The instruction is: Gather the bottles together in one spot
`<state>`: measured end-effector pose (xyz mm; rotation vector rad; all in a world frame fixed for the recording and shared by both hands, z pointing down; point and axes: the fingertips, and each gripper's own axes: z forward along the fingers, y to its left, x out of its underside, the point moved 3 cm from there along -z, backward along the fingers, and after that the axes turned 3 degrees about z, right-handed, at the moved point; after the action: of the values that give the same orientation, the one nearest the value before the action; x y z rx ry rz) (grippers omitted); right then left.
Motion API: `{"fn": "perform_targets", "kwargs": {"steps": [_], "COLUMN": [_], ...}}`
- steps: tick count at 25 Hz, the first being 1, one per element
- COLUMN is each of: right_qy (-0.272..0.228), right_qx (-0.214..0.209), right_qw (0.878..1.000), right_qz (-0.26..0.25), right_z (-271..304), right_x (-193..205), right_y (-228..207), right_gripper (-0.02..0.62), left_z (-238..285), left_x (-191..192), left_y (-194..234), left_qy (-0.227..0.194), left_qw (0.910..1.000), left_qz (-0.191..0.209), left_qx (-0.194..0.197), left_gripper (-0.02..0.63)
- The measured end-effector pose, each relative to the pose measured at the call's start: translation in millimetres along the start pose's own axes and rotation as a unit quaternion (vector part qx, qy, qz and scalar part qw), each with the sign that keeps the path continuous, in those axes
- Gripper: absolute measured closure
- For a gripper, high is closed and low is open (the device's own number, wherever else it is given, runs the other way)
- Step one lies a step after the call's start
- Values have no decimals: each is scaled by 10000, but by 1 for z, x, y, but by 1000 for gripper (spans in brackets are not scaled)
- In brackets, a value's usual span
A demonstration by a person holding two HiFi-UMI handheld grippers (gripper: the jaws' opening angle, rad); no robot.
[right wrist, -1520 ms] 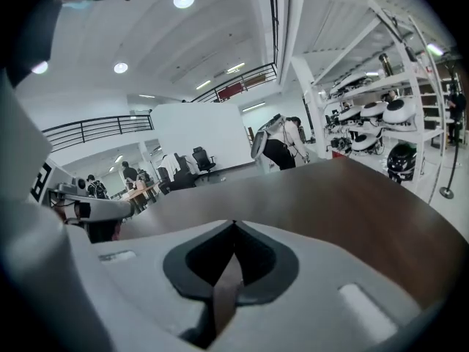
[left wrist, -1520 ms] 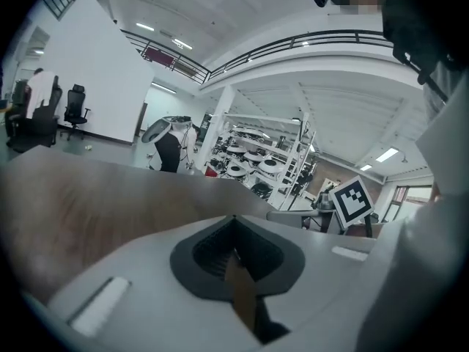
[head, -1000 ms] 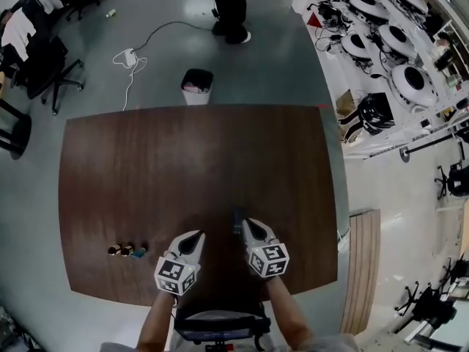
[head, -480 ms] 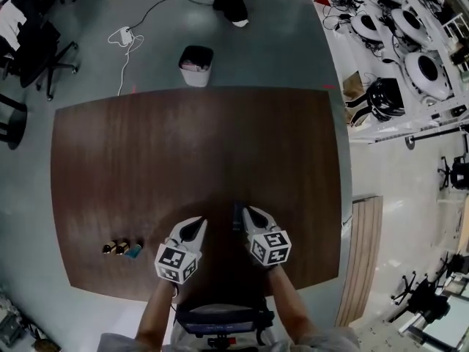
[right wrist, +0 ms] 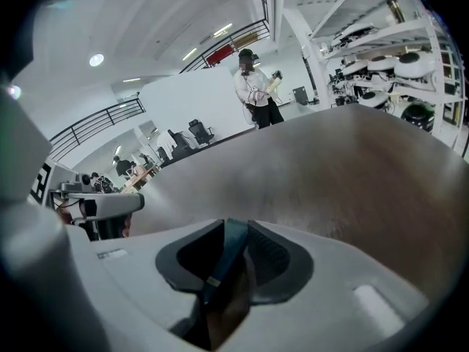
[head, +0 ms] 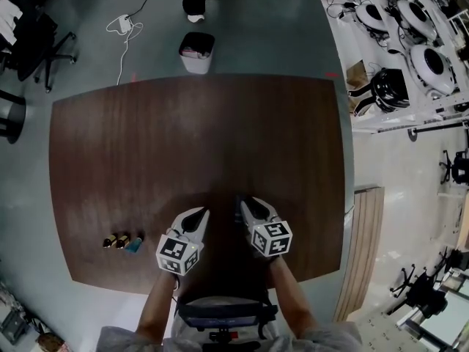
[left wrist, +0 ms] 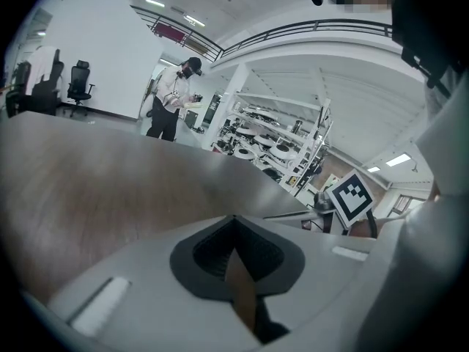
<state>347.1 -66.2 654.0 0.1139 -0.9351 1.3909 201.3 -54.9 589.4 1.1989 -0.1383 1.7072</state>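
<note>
Parting just now, the fingers (right wrist: 275,259) of the right gripper (right wrist: 233,229) stand slightly spread around a dark teal bottle (right wrist: 222,262) near the brown surface's (head: 220,138) front edge; the left gripper's (left wrist: 234,222) fingers are pressed together, empty; three small bottles (head: 122,241) sit well apart at the left

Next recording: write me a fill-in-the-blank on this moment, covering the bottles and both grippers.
1. A row of ___ small bottles sits near the table's left near corner.
2. The left gripper has ___ between its jaws.
3. A dark ___ is between the right gripper's jaws.
4. The waste bin is on the floor past the table's ___ edge.
Missing words: three; nothing; bottle; far.
Note: the right gripper's jaws have just been opening, with the bottle between them.
</note>
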Motion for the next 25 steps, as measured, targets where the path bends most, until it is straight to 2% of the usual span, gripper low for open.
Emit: {"fn": "perform_targets", "kwargs": {"steps": [3,8,16,20,25], "right_qy": [64,239,564,631,720], "right_qx": [45,112,251,345,328], "right_qw": [10000,9996,9972,9953,9954], "right_qz": [1,-142,-426,-645,-545], "right_z": [2,5,11,11,12], "right_x": [4,8,12,11,11], "right_y": [1,5,8,6,4], "right_gripper": [449,383,376,392,422], "left_z": [-1,-2,-2,0,0], "left_x": [2,2,4,5,4], "left_y": [1,3,6,9,12], "left_qy": [23,11,33,35,38], "left_qw": [10000,10000,9999,9999,9998], "left_qz": [-26,-59,-105,-111,-126], "left_qx": [-7,-34,-56,-82,-123], "left_gripper": [604,604,604,604,604]}}
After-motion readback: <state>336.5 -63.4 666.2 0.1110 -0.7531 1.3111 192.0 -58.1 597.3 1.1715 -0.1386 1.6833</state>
